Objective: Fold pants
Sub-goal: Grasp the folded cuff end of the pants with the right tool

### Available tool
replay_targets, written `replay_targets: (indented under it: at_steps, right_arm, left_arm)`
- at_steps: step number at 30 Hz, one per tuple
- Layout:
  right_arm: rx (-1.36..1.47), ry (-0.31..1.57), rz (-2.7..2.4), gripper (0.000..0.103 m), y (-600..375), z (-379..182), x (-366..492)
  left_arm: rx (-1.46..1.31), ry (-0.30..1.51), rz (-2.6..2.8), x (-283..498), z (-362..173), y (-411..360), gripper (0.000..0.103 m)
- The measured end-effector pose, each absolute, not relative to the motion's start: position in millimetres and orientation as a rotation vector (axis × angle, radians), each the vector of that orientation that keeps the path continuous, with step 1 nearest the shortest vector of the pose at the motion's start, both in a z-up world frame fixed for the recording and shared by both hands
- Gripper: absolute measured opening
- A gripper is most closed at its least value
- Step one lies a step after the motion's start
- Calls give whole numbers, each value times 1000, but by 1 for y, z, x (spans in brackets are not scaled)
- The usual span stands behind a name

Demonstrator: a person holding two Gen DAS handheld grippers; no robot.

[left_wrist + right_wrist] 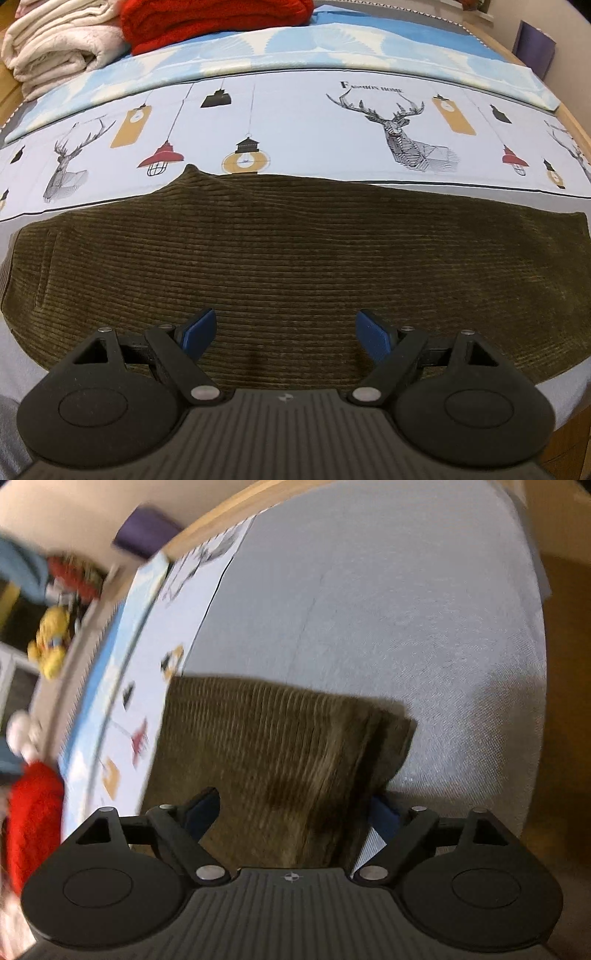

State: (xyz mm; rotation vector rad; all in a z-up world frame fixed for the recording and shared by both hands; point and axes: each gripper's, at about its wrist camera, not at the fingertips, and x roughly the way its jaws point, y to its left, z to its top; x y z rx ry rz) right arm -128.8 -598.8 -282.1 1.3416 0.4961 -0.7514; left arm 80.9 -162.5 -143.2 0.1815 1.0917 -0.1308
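One pair of olive corduroy pants (288, 254) lies flat on the bed (303, 122); two grippers above it, left gripper (288, 334) and right gripper (295, 812), both released, gripping nothing; beyond the pants, one red blanket (218, 20).

Home bedroom — printed bedsheet (295, 122), folded blankets (55, 48), wooden bed frame (221, 520).
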Motion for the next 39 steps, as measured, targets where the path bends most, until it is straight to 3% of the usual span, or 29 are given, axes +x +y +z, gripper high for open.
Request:
replay_targets:
  at_steps: [10, 12, 14, 19, 20, 21, 26, 31, 36, 39]
  right_arm:
    - [1491, 334, -745, 83, -616, -300, -148]
    - [1553, 279, -766, 75, -618, -304, -159]
    - [1601, 215, -758, 75, -620, -307, -167]
    - [1494, 345, -689, 71, -617, -305, -152]
    - [1458, 378, -685, 56, -615, -303, -146]
    - [1409, 434, -692, 22, -613, -301, -138]
    - [1261, 506, -768, 20, -603, -281, -123]
    - [988, 614, -884, 20, -581, -256, -92]
    - [817, 632, -949, 19, -558, -234, -69]
    - [540, 568, -792, 19, -511, -191, -35]
  left_arm:
    - [186, 1130, -91, 86, -161, -154, 87]
    - [166, 1144, -80, 87, -162, -148, 87]
    - [135, 1150, -68, 88, -161, -140, 87]
    - [111, 1159, -32, 95, -162, -134, 87]
    - [110, 1161, -34, 95, -163, -134, 87]
    - [112, 1163, -36, 95, -163, -135, 87]
    - [93, 1188, -27, 102, -178, -123, 88]
    - [95, 1349, 92, 124, -230, -94, 90]
    - [57, 1328, 23, 118, -226, -82, 92]
    - [-10, 1337, -40, 114, -215, -65, 92]
